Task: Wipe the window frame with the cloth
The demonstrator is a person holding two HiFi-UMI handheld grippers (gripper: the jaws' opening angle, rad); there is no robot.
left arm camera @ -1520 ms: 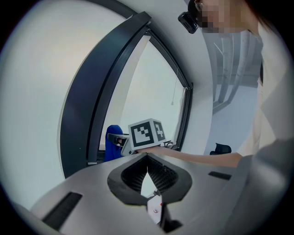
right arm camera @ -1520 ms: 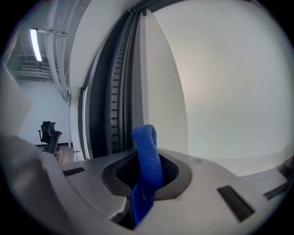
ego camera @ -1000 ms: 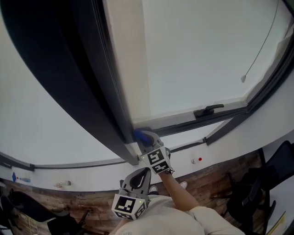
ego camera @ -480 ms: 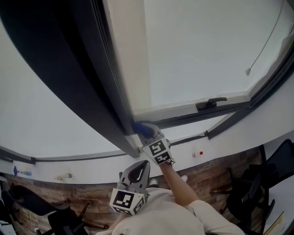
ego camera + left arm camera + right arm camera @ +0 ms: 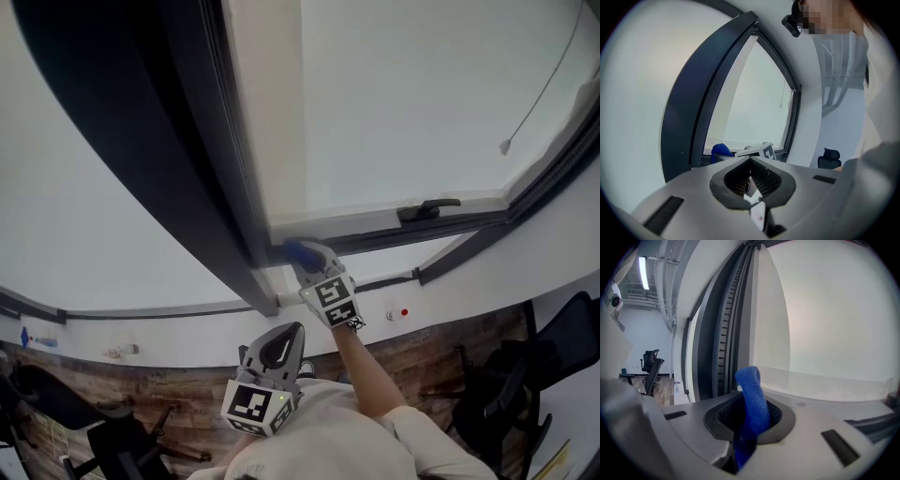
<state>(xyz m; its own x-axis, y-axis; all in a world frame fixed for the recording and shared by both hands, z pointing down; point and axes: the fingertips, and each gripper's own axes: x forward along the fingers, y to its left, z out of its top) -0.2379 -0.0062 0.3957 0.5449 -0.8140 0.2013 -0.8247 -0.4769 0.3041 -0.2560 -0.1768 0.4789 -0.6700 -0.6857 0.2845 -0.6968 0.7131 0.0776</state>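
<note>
Two hand-held grippers: right (image 5: 307, 262) clamps one cloth (image 5: 752, 390) at window frame (image 5: 216, 169); left (image 5: 292, 334) closed.

White office room with one large window

A white wall (image 5: 84, 244) surrounded the dark window frame (image 5: 187, 169) and its pale, bright pane (image 5: 422, 103); the wooden floor (image 5: 422, 342) lay near, a black chair (image 5: 574, 333) stood right, a ceiling light (image 5: 643, 273) shone far left.

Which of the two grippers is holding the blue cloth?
The right gripper, shut on the cloth at the window frame; the left gripper holds nothing.
</note>
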